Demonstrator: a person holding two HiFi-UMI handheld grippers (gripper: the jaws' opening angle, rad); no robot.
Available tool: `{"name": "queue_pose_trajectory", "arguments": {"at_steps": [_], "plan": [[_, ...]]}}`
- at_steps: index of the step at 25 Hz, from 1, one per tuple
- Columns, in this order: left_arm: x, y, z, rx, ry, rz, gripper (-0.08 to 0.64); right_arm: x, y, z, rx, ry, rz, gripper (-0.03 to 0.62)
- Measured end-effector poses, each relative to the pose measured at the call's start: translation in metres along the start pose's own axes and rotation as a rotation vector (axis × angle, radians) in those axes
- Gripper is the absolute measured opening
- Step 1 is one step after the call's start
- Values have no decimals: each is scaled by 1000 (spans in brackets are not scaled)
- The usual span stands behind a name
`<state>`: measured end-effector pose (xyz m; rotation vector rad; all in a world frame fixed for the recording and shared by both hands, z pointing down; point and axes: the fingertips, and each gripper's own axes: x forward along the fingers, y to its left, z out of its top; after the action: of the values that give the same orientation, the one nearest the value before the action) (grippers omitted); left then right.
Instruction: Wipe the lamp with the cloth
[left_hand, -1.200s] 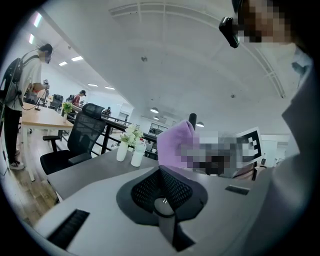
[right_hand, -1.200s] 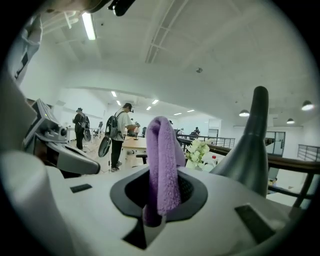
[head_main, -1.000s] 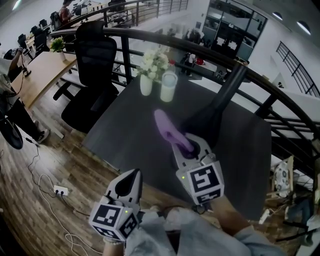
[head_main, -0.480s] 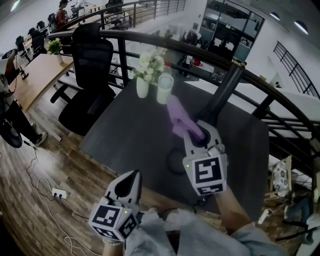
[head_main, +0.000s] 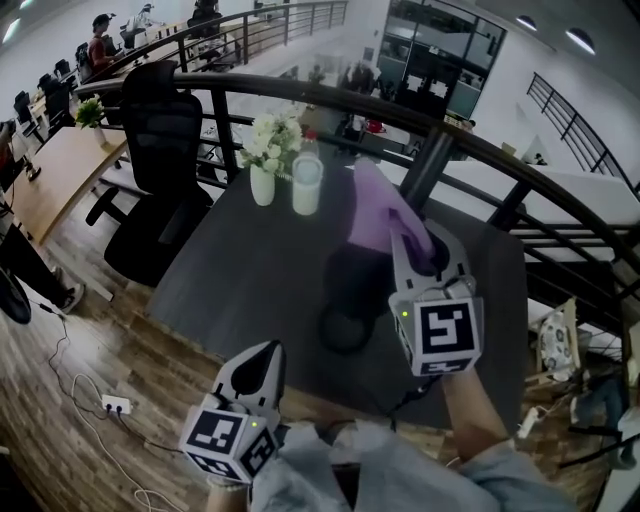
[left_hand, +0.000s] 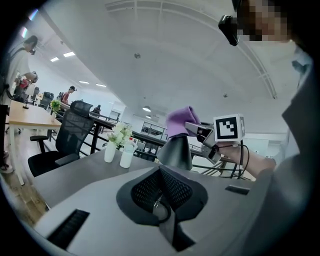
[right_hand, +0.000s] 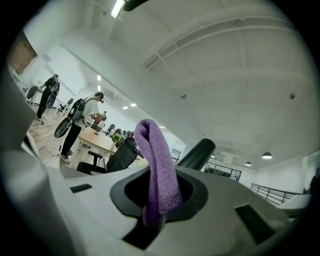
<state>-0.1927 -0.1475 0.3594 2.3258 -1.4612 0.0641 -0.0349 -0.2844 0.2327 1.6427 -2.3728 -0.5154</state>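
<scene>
A black lamp stands on the dark table (head_main: 240, 270), with a round base (head_main: 343, 328), a cone-shaped body (head_main: 358, 278) and a thick stem (head_main: 428, 170). My right gripper (head_main: 412, 240) is shut on a purple cloth (head_main: 378, 212), which lies against the lamp's upper part. In the right gripper view the cloth (right_hand: 157, 170) stands up out of the jaws with the stem (right_hand: 196, 154) just behind it. The left gripper view shows the lamp cone (left_hand: 176, 150) with the cloth (left_hand: 181, 121) on top. My left gripper (head_main: 262, 358) hangs shut and empty near the table's front edge.
A white vase of flowers (head_main: 264, 150) and a white bottle (head_main: 306, 185) stand at the table's far side. A black office chair (head_main: 150, 180) is at the left, and a dark railing (head_main: 500, 160) curves behind the table. A power strip (head_main: 115, 403) lies on the wooden floor.
My right gripper has carried the purple cloth farther away and to the right, up along the lamp. The left gripper has stayed put.
</scene>
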Motion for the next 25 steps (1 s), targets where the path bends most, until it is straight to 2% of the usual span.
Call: {"name": "queue_pose_trajectory", "arguments": {"at_steps": [10,25], "plan": [[6,-18,4,19,3,-30,12,-6,-58,14,-3,-67,-103,51],[8,-27,5,19,-11,-32,11,-10,-136,35,-93,-99,-253,51]]}}
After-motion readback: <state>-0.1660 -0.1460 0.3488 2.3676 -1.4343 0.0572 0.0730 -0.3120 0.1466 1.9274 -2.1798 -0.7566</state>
